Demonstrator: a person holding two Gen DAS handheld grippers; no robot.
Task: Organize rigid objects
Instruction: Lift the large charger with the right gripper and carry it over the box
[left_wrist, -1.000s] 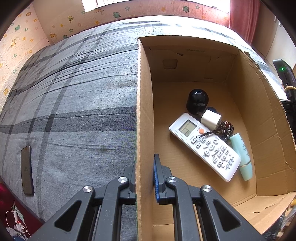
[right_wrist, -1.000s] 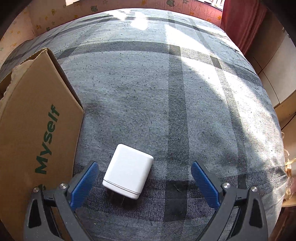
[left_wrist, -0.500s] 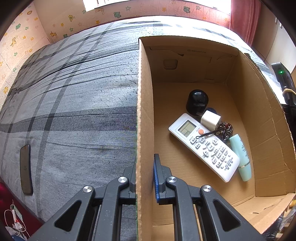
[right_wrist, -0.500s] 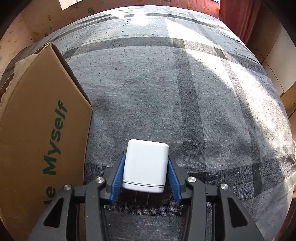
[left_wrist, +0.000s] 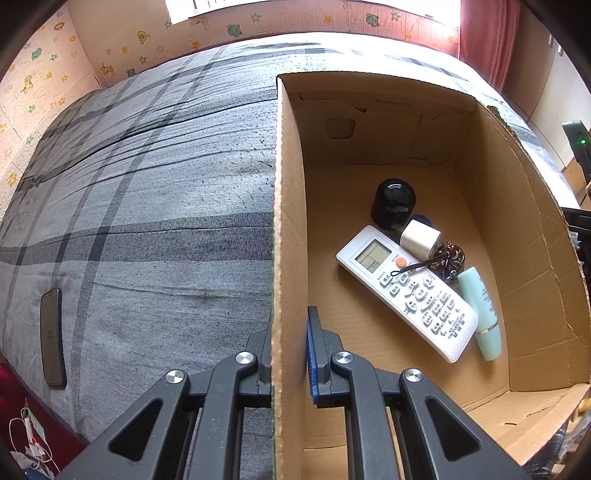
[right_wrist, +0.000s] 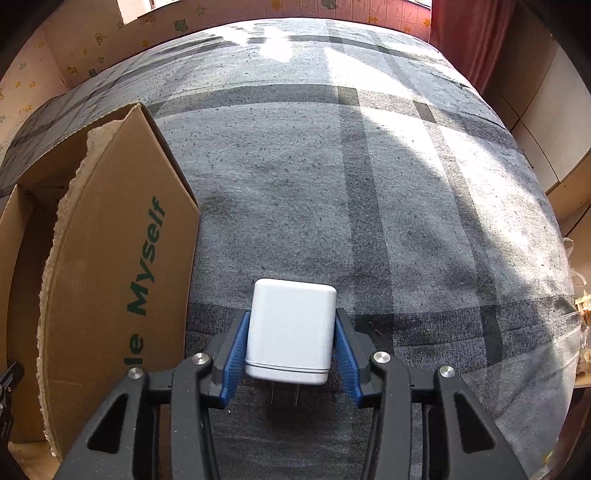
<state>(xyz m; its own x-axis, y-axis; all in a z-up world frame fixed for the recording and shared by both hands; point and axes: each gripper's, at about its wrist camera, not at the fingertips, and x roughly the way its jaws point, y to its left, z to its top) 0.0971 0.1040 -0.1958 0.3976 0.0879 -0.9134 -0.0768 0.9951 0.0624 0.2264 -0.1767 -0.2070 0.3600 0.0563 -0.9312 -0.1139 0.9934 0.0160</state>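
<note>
my right tongs (right_wrist: 290, 356) have just closed on the white charger (right_wrist: 290, 330), held just above the bed (right_wrist: 369, 184) beside the box (right_wrist: 110, 258). left tongs (left_wrist: 288, 347) clamp the box wall (left_wrist: 290, 221).

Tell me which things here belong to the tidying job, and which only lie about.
Job: white charger in right gripper; cardboard box clamped by left gripper; remote, black jar, tube, small white plug inside.
Lying about: dark phone on bedspread.
</note>
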